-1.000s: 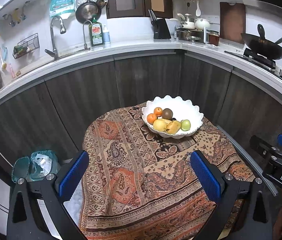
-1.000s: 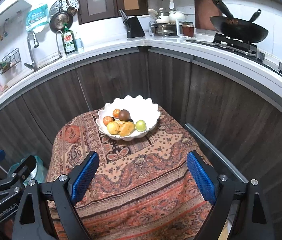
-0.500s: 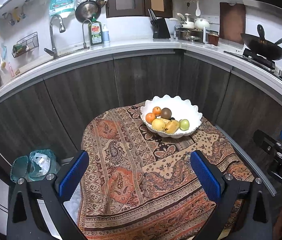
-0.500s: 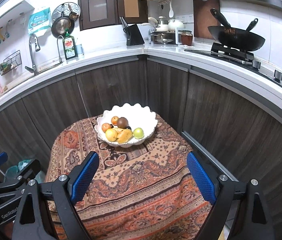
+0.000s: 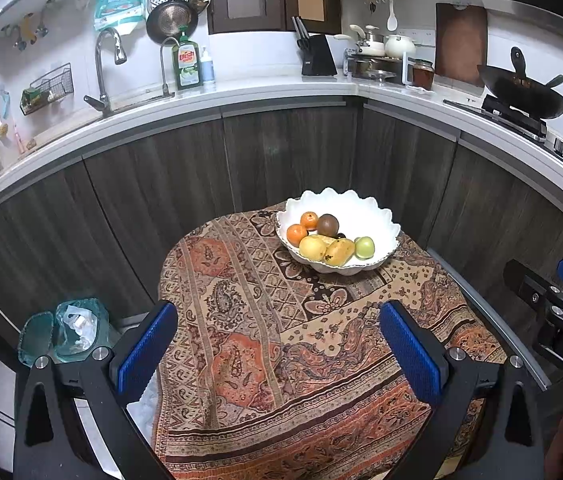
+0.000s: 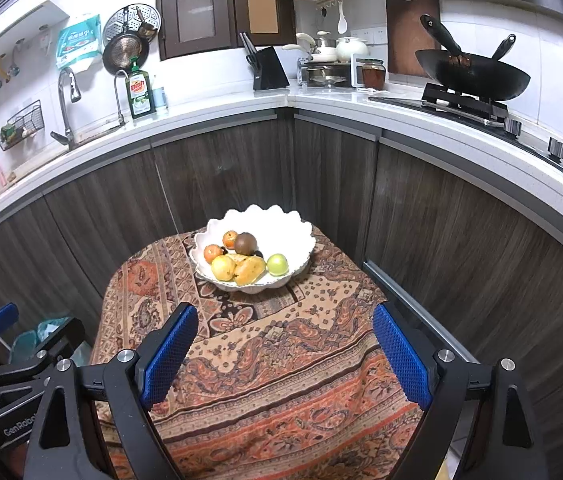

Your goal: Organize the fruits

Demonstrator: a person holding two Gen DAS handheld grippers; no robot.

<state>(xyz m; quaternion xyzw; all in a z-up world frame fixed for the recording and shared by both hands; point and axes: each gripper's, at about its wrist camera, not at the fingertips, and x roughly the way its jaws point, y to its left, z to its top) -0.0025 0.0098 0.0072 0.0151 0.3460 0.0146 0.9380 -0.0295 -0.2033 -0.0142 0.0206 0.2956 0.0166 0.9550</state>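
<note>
left wrist view: the left gripper [image 5: 277, 344] is spread wide, blue ribbed pads holding nothing, above a paisley woven cloth [image 5: 249, 320]. ahead and slightly right sits a scalloped white bowl [image 5: 377, 220] with two oranges [image 5: 296, 234], one brown round fruit [image 5: 328, 224], two yellow fruits, one green.

right wrist view: the right gripper [image 6: 285, 348] is equally wide and empty; the bowl [image 6: 301, 236] lies ahead, slightly left.

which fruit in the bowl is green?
The small round green fruit at the right end of the front row in the white bowl; the others are orange, yellow or brown.
</note>
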